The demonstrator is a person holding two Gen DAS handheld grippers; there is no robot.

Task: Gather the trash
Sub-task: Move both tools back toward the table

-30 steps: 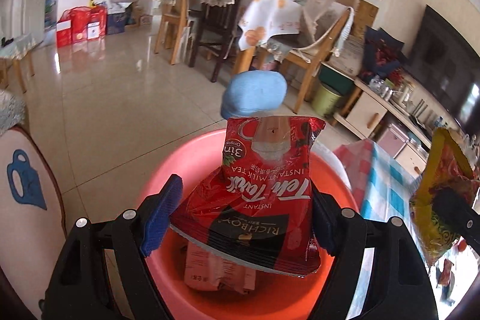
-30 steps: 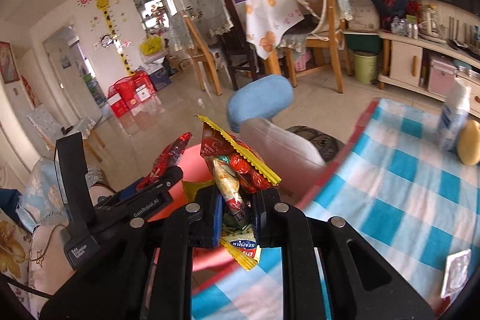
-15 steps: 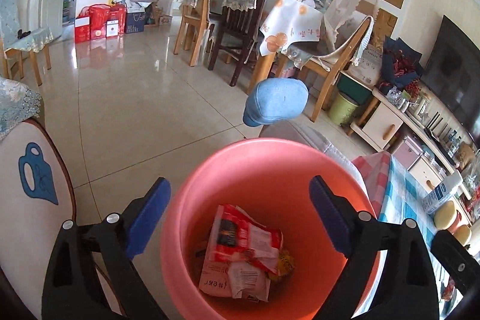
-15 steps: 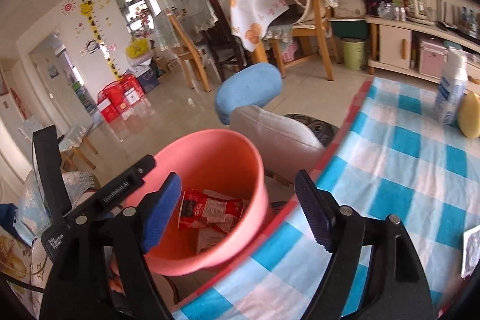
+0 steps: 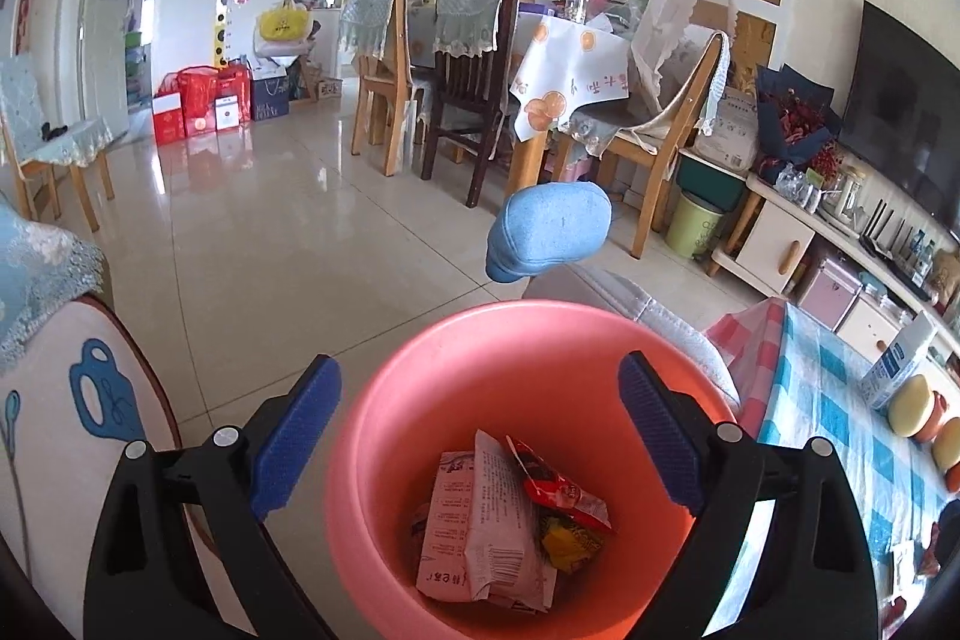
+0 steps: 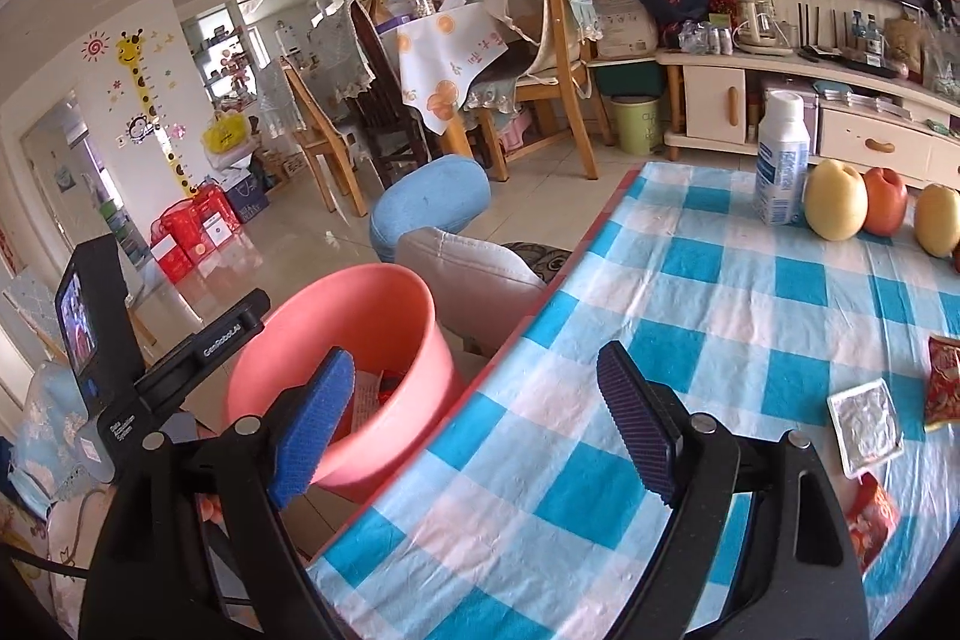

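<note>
Wrappers, crumpled white, red and yellow packets, lie heaped in the pink bucket right below my left gripper. I see both it and my right gripper spread wide, empty. Just ahead-right of the latter, a silver sachet lies flat on the checked tablecloth.

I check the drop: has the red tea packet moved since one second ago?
Yes. The packet left the left gripper, whose jaws are now open, and lies down inside the pink bucket on other wrappers.

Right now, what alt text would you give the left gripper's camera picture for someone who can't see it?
The open left gripper hovers empty above a pink plastic bin holding crumpled snack wrappers. Beyond lie a tiled floor, dining chairs and a blue-checked tablecloth.
</note>
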